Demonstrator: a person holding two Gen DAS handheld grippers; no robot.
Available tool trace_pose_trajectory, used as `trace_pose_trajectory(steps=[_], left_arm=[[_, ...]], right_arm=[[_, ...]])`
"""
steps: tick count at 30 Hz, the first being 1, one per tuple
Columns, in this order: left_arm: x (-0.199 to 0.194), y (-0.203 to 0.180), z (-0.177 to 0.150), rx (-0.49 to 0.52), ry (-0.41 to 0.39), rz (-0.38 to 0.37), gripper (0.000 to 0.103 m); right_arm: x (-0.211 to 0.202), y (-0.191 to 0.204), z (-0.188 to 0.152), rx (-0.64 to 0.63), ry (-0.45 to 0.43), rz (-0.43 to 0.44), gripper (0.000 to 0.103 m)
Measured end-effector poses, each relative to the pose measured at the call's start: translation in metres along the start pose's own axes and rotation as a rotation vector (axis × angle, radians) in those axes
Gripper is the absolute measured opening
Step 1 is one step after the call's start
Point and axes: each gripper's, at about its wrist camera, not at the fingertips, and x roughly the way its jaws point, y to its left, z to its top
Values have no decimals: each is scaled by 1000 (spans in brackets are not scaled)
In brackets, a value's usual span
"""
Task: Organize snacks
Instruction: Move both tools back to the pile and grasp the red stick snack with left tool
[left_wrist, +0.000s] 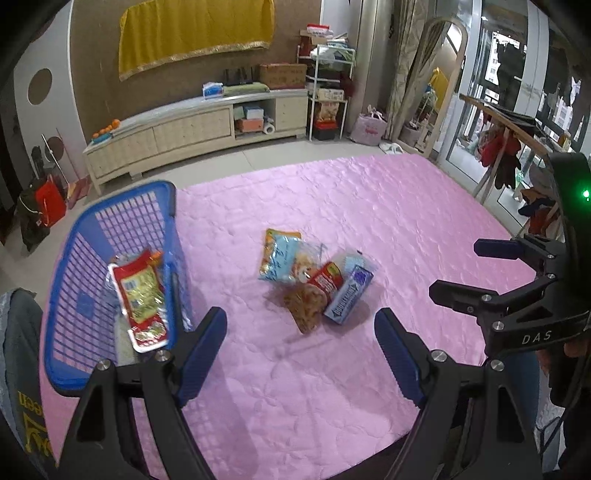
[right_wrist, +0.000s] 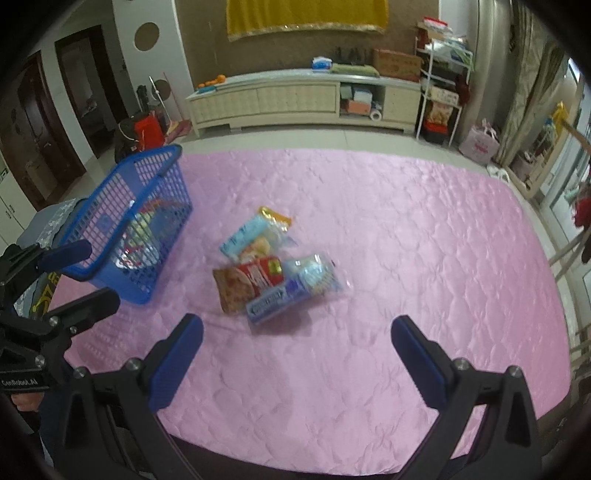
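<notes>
Snacks (left_wrist: 314, 277) lay heaped mid-quilt (left_wrist: 406, 221), likely awaiting transfer to the blue basket (left_wrist: 74, 295) beside them, where one red packet (left_wrist: 142, 299) already sat; left gripper (left_wrist: 301, 354) and right gripper (right_wrist: 297, 358) hovered wide open, holding nothing.

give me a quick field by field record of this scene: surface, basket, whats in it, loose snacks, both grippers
surface: pink quilted cover
basket: blue plastic basket, on the cover's left side
in basket: red and yellow snack packet
loose snacks: pile mid-cover, apart from the basket, including a light blue packet, a red packet, a brown snack bag and a blue and white box
left gripper: open, empty, short of the pile
right gripper: open, empty, short of the pile
</notes>
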Motion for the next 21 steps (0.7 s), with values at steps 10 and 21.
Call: trace_pose_trajectory(steps=[10,21], left_arm=[[45,-18,-4,44,68,-9,81],[116,-15,4,57,172,-6,81]], right_arm=[[36,-21,-19,27,26,-50,103],[82,-37,-20,88,84,-35,103]])
